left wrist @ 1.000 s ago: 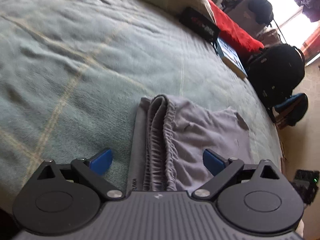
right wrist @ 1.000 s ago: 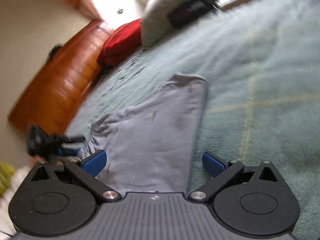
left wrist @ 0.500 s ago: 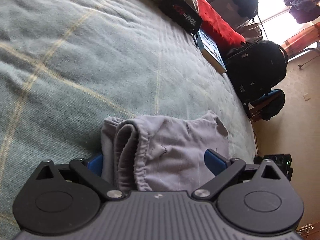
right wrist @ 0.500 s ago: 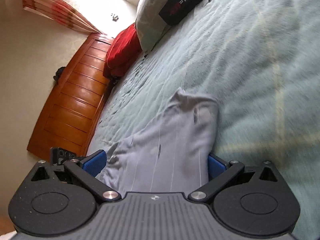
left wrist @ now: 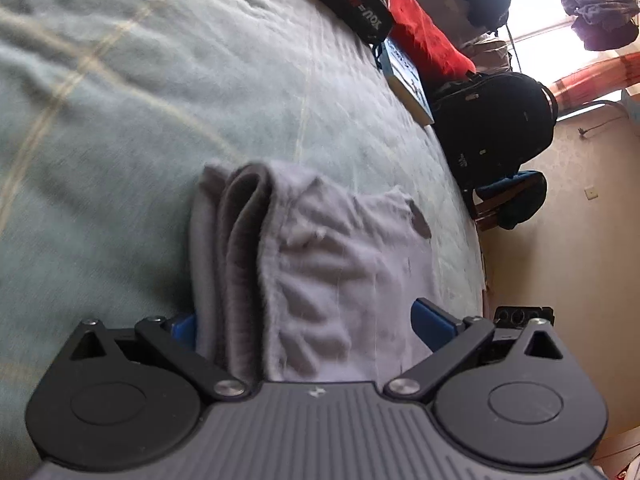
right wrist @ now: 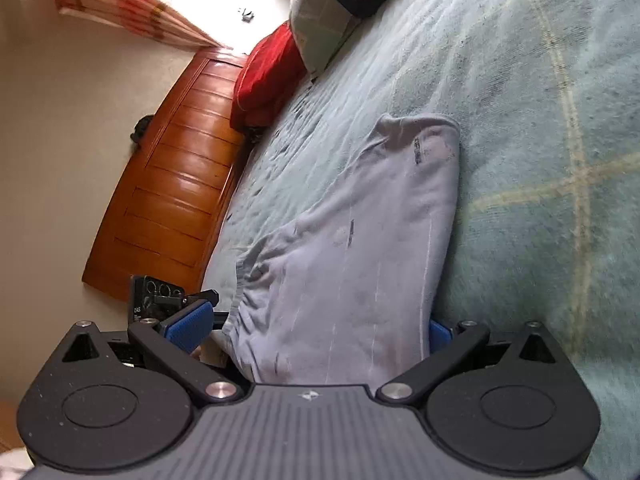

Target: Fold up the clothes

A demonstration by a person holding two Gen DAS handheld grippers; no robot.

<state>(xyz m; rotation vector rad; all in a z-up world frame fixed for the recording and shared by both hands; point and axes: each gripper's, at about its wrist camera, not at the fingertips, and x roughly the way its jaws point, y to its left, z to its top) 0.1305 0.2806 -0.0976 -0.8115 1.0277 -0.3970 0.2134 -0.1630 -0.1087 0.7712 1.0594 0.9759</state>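
A grey garment (left wrist: 340, 264), folded in layers with its thick rolled edge on the left, lies on a pale green bedspread (left wrist: 140, 100). My left gripper (left wrist: 308, 322) is open and low at the garment's near end. The cloth lies between its jaws and hides most of the left blue pad (left wrist: 182, 326). In the right wrist view the same garment (right wrist: 360, 240) stretches away from me. My right gripper (right wrist: 314, 328) is open astride its near end, with the right blue pad (right wrist: 438, 334) tucked under the cloth's edge.
A black pouch (left wrist: 360, 4), a book (left wrist: 406, 76) and a red cushion (left wrist: 424, 40) sit at the far side of the bed, and a black backpack (left wrist: 496, 120) stands beyond its edge. A wooden headboard (right wrist: 176, 176), red pillow (right wrist: 268, 76) and pale pillow (right wrist: 320, 28) lie at the left.
Both grippers have come forward and down onto the garment. Its ends now sit between the open jaws and cover one pad on each side.
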